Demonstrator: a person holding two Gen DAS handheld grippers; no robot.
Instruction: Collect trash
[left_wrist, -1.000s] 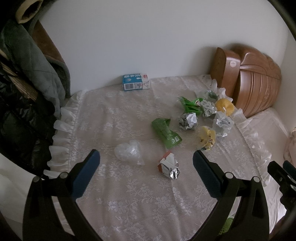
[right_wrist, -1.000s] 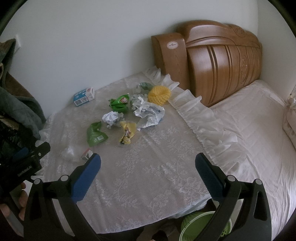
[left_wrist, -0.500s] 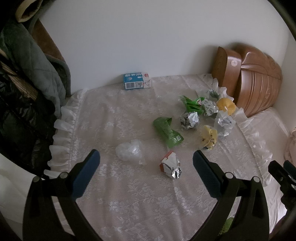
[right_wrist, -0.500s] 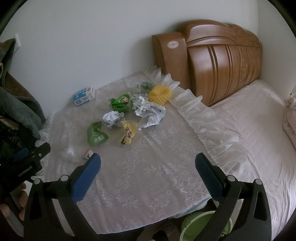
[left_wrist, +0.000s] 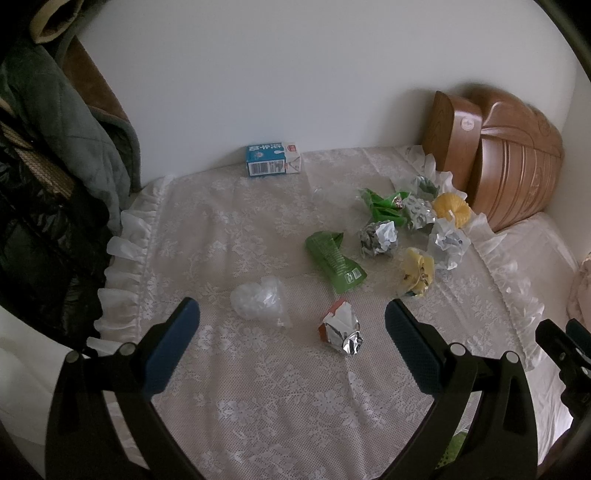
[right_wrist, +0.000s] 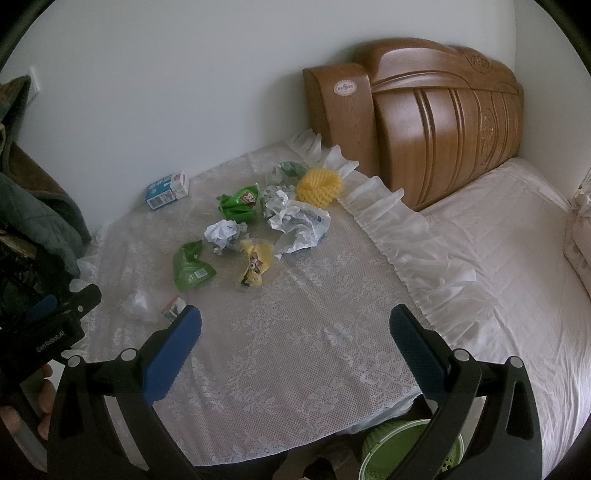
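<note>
Trash lies scattered on a lace-covered table (left_wrist: 258, 398). Nearest my open, empty left gripper (left_wrist: 291, 321) are a crumpled clear plastic bag (left_wrist: 258, 301) and a foil-lined orange wrapper (left_wrist: 341, 328). Further back lie a green wrapper (left_wrist: 334, 260), a foil ball (left_wrist: 378, 238), a yellow wrapper (left_wrist: 415, 271), white crumpled paper (left_wrist: 448, 242), a yellow foam net (left_wrist: 452, 208) and a blue milk carton (left_wrist: 271, 159). My right gripper (right_wrist: 295, 326) is open and empty above the table's front part (right_wrist: 295, 354); the yellow wrapper (right_wrist: 255, 266) and the green wrapper (right_wrist: 190, 266) lie beyond it.
A green basket (right_wrist: 410, 450) stands on the floor below the table's front edge. A wooden headboard (right_wrist: 424, 114) and a bed with a white sheet (right_wrist: 517, 258) are to the right. Dark coats (left_wrist: 44, 155) hang at the left. A white wall is behind.
The left gripper has drawn back and up slightly, so the trash sits a little further off. The right view is almost unchanged. Both stay open.
</note>
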